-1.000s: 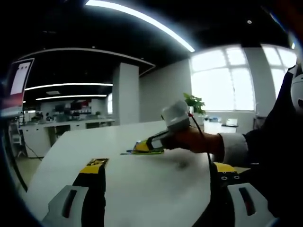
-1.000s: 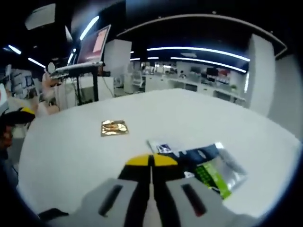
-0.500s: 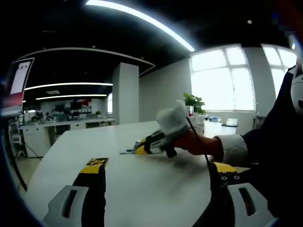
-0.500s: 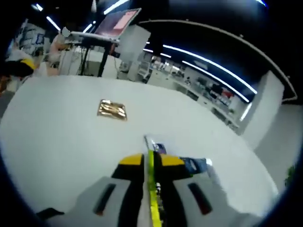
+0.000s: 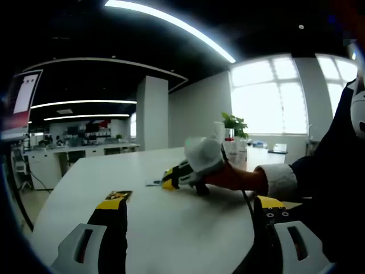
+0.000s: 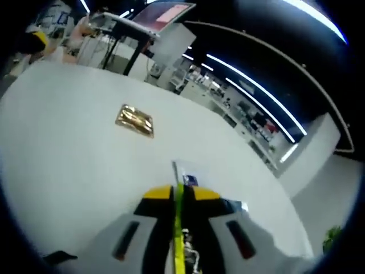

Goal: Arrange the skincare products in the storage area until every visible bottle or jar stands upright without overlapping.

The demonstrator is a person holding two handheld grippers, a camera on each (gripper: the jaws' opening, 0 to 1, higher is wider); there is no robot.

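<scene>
My right gripper [image 6: 178,197] is clamped on a thin packet [image 6: 180,228], held edge-on just above the white worktop [image 6: 68,160]. I think I'm mid-lift and must next stand it up. A gold packet [image 6: 134,120] lies far left, well apart. My left gripper [image 5: 188,206] hangs wide apart, holding nothing.

The table [image 6: 68,154] is smooth, matt white. On it lies a shiny gold foil packet [image 6: 134,120]. The right gripper [image 6: 178,197] pinches a glossy plastic sachet [image 6: 181,228].
</scene>
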